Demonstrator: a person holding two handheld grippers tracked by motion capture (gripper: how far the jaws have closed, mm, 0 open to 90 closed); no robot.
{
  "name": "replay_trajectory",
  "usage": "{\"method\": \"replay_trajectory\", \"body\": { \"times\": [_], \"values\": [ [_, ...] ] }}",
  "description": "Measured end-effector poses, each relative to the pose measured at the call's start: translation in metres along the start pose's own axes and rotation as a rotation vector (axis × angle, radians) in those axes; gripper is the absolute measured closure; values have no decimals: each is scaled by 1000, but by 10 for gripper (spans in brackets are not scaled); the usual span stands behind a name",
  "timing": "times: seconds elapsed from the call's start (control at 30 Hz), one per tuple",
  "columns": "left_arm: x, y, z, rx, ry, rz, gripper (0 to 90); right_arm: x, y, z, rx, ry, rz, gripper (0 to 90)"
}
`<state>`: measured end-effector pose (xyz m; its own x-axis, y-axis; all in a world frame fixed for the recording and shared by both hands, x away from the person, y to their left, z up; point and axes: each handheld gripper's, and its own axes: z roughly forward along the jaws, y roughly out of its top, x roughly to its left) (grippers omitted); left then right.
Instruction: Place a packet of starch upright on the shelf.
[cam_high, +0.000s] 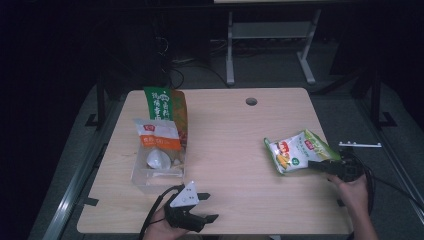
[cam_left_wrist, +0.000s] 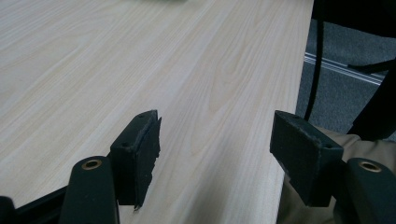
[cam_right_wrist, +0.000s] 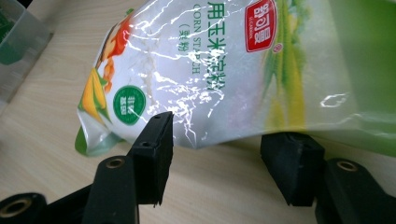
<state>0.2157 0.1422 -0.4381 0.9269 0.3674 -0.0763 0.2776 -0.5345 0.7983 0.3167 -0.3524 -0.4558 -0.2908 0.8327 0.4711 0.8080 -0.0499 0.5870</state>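
Glossy white-and-green starch bag (cam_high: 299, 150) lying flat on the wooden table (cam_high: 235, 145), near its 3 o'clock edge. Right gripper (cam_high: 320, 165) at the bag's 5 o'clock corner, jaws spread wide, pads clear of the film, nothing gripped. From the right gripper view: bag (cam_right_wrist: 219, 70) at 12 o'clock of the jaws, its lower edge just past the pads, one pad lapping the edge; printed corn cob and red label legible, detail lost from above. Left gripper (cam_high: 206, 207) near the table's 6 o'clock edge, jaws wide and empty, well apart from the bag. High view alone giving the clear bin (cam_high: 145, 176) at 9 o'clock with upright packets (cam_high: 165, 120) in it. Left gripper view: bare wood grain (cam_left_wrist: 140, 60) between its pads.
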Motion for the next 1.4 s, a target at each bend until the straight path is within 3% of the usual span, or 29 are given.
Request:
{"method": "replay_trajectory", "body": {
  "times": [0.17, 0.27, 0.3, 0.33, 0.37, 0.4, 0.47, 0.6, 0.7, 0.8, 1.0, 1.4],
  "values": [
    [-1, 0, 1, 5, -5, 2, 326, -4, 2, 9, -23, 37, 37, 460],
    [-2, 0, 2, 8, -9, 9, 326, -5, 3, 12, -48, 76, 53, 544],
    [-2, 0, 2, 6, -10, 7, 326, -5, 4, 13, -55, 93, 57, 610],
    [-2, 0, 2, 7, -10, 7, 326, -5, 4, 13, -55, 93, 57, 610],
    [-2, 0, 2, 7, -9, 8, 326, -3, 6, 16, -49, 87, 51, 680],
    [-2, 0, 2, 7, -9, 8, 326, -3, 6, 16, -49, 87, 51, 680],
    [-1, 1, 2, 9, -9, 9, 326, -1, 7, 19, -46, 97, 51, 761],
    [0, 1, 1, 6, -5, 9, 326, 4, 10, 20, -43, 72, 32, 852],
    [0, 0, 1, 1, -5, 0, 327, 15, 16, 19, -20, 18, -24, 870],
    [1, 1, 0, -3, -1, -2, 327, 21, 20, 17, -22, 8, -55, 875],
    [1, 1, -2, -7, 3, -7, 327, 44, 32, 10, -38, 20, -135, 884],
    [3, 1, -3, -12, 7, -11, 327, 89, 44, 8, 5, 45, -281, 889]
  ]
}}
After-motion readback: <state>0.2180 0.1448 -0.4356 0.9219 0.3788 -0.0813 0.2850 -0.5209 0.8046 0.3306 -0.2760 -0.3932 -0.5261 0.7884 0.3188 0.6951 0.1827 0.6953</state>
